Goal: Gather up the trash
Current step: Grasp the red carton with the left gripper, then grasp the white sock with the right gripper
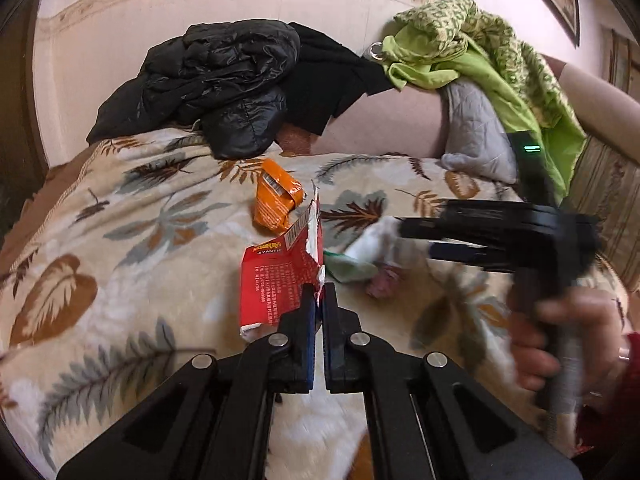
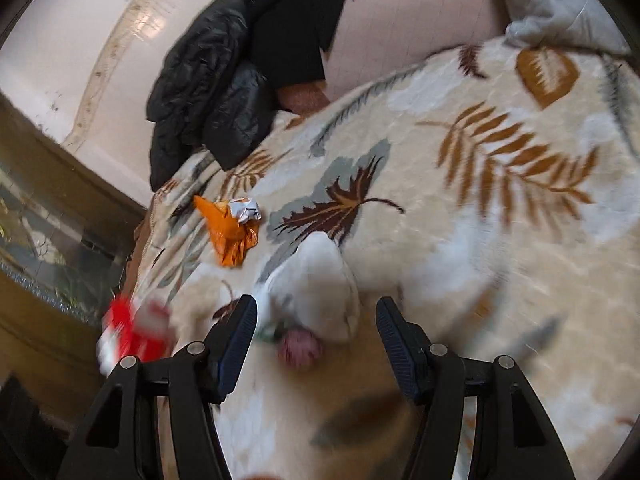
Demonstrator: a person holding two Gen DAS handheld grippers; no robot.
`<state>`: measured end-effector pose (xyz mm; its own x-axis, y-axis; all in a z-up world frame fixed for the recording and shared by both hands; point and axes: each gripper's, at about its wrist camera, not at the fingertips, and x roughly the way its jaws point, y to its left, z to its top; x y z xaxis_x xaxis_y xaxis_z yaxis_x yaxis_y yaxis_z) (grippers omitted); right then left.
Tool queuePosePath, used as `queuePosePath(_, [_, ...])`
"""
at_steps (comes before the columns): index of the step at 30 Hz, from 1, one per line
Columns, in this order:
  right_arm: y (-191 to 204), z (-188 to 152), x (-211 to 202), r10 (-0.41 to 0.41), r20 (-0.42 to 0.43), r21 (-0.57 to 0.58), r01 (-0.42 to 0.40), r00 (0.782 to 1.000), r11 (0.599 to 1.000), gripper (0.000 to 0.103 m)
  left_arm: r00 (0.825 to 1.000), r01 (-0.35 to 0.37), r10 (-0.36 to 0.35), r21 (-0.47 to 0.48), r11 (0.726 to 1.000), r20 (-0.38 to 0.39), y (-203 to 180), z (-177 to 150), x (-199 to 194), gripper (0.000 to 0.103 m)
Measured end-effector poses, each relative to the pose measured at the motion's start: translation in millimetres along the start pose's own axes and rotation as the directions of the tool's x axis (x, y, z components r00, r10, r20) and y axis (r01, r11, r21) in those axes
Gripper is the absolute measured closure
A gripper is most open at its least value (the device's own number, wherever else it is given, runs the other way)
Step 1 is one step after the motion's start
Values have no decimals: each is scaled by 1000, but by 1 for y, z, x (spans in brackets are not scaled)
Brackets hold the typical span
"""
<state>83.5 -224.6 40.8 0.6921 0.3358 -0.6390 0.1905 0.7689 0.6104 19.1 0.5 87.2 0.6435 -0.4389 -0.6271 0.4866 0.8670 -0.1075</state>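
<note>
While blurred, left gripper (image 1: 319,292) on red packet (image 1: 280,276), right gripper (image 2: 316,320) perhaps agape.

The left gripper (image 1: 319,294) points forward and down, and its two black arms come together to a narrow tip. Its blue pads (image 1: 308,312) are squeezed close, with the torn edge of a red packet (image 1: 280,276) pinched between them. The right gripper (image 2: 316,322) also points forward and down, and its fingers stand wide apart with nothing pressed between them. In the left wrist view the right gripper looks blurry and reaches in from the right side. A hand (image 1: 560,344) is wrapped around its handle, with a ring on one finger and a red sleeve (image 1: 624,380) at the wrist.
</note>
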Motion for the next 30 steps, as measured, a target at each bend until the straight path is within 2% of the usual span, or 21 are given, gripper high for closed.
queuePosePath(2, [9,-3,13,-32,-26,-44,31,999,999,69,1000,2,-2,7,1000,7,-5,-6,-6,100])
queuePosePath(4, [19,-12,3,-27,25,-82,29,999,996,86,1000,10,-10,15,1000,7,-10,-10,-10,100])
queuePosePath(5, [22,-16,-3,-24,39,-100,28,999,995,89,1000,15,-15,10,1000,7,-11,-12,-12,100])
queuePosePath(10, [38,-46,-65,-52,171,-191,85,984,978,90,1000,21,-21,-1,1000,15,-26,-26,-32,101])
queuePosePath(16, [40,-112,-142,-61,273,-251,132,960,959,90,998,-55,53,36,998,45,-59,-49,-63,101])
queuePosePath(24, [37,-173,-201,-103,331,-287,204,938,936,90,989,-143,138,86,986,62,-90,-72,-80,100])
queuePosePath(30, [20,-195,-216,-130,305,-263,215,944,941,90,980,-191,181,124,974,87,-102,-80,-85,100])
